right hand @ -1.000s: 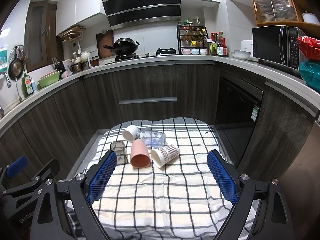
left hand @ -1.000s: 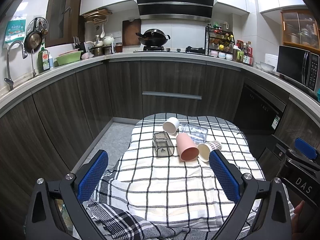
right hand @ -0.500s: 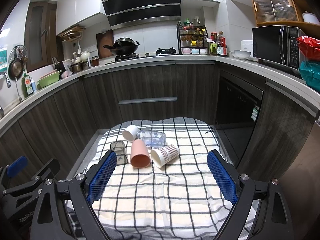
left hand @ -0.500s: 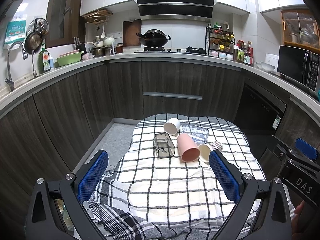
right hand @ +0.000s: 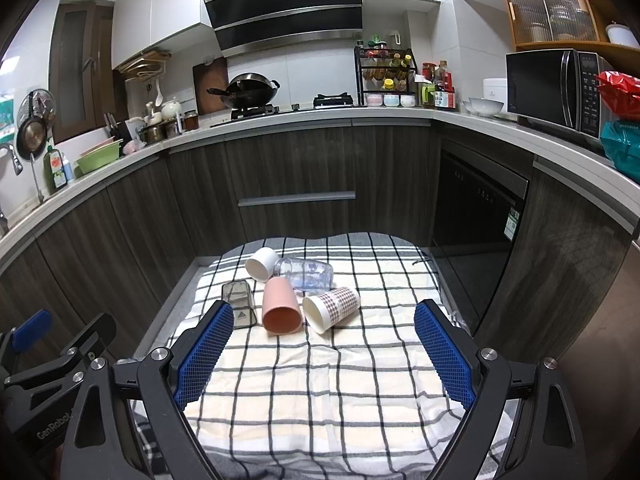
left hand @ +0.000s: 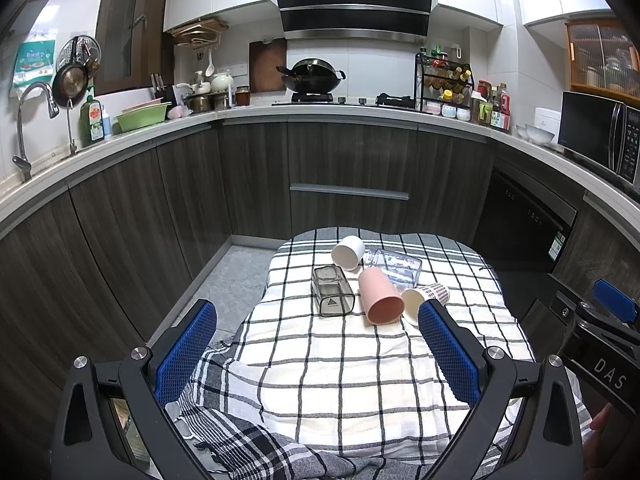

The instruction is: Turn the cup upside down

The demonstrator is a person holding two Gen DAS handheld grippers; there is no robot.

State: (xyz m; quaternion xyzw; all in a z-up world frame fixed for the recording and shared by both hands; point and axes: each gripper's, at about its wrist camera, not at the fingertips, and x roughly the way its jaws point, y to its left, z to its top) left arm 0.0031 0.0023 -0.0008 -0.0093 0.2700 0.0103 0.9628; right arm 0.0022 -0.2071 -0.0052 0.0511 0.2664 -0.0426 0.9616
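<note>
Both grippers gape wide, empty: left gripper (left hand: 316, 340), right gripper (right hand: 324, 342). Five cups lie ahead; pink cup (right hand: 280, 307) nearest. Right view shows the patterned paper cup (right hand: 332, 308) whole; the left view's right fingertip partly hides it.

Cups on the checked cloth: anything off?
All five lie tipped on their sides in a tight cluster: white cup, clear cup, grey square cup, pink cup, checked paper cup. None upright or inverted. No spill or damage visible.
</note>
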